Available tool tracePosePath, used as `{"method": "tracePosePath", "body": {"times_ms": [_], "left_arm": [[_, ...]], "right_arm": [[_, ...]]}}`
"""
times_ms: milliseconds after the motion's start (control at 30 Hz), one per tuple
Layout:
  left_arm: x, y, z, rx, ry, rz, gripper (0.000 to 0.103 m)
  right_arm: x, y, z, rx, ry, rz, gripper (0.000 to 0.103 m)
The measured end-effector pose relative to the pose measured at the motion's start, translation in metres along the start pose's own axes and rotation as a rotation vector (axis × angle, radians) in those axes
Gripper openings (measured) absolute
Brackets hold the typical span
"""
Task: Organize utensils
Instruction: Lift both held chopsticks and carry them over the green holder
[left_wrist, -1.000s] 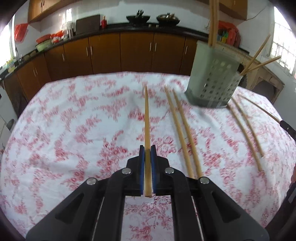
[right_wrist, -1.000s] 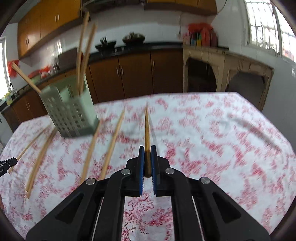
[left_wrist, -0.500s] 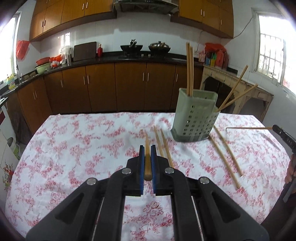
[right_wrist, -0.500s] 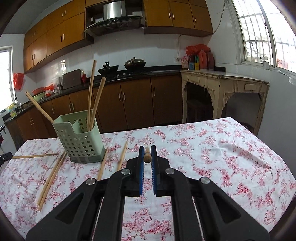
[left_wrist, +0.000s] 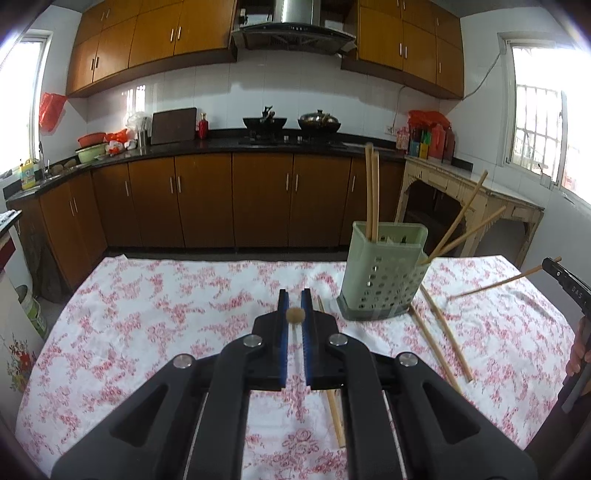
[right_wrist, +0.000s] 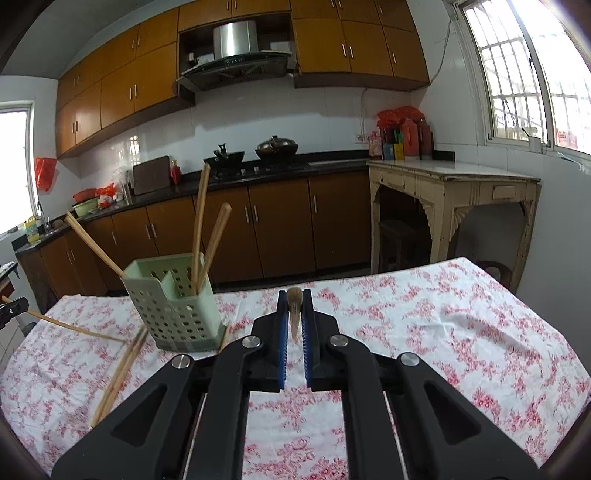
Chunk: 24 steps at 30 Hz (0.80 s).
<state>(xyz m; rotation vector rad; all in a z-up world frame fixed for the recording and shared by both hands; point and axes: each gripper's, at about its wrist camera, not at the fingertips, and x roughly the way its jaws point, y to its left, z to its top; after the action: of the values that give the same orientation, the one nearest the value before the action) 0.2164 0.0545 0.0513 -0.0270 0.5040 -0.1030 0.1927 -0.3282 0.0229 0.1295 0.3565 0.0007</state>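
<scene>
While both grippers sit above the floral tablecloth (left_wrist: 147, 314), each is clamped on one chopstick. The left gripper (left_wrist: 294, 317) has its blue pads closed on a chopstick (left_wrist: 295, 315) seen end-on, its round tip showing between the pads and pointing toward the far kitchen. The right gripper (right_wrist: 294, 314) likewise pinches a chopstick (right_wrist: 294, 306), foreshortened, its tip standing just above the pad ends. In the left wrist view the right gripper's chopstick (left_wrist: 495, 286) slants down toward the cloth at the right edge, beside part of a hand (left_wrist: 579, 350). A pale green perforated holder (left_wrist: 384, 277) stands on the cloth, ahead and right of the left gripper, ahead and left of the right one. Two chopsticks (left_wrist: 372, 192) rise nearly upright from one compartment, and two more (left_wrist: 465, 221) lean out over its right rim. On the cloth, two loose chopsticks (left_wrist: 439, 332) lie side by side just right of the holder's base, and another (left_wrist: 334, 406) lies partly hidden under the left gripper's body. Behind the table run brown cabinets (left_wrist: 207, 199) under a dark counter, with two pans (left_wrist: 291, 122) on the stove.
</scene>
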Motion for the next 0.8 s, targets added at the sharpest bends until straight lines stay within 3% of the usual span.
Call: {"method": "tracePosePath", "body": {"times_ms": [233, 800], "left_arm": [[-0.017, -0.005, 0.027, 0.003, -0.055, -0.016, 0.007], [-0.058, -0.063, 0.100, 0.053, -0.173, -0.167, 0.007]], "right_arm": [[-0.013, 0.010, 0.029, 0.011, -0.036, 0.047, 0.007], [-0.047, 0.056, 0.102, -0.002, -0.139, 0.218, 0.007]]}}
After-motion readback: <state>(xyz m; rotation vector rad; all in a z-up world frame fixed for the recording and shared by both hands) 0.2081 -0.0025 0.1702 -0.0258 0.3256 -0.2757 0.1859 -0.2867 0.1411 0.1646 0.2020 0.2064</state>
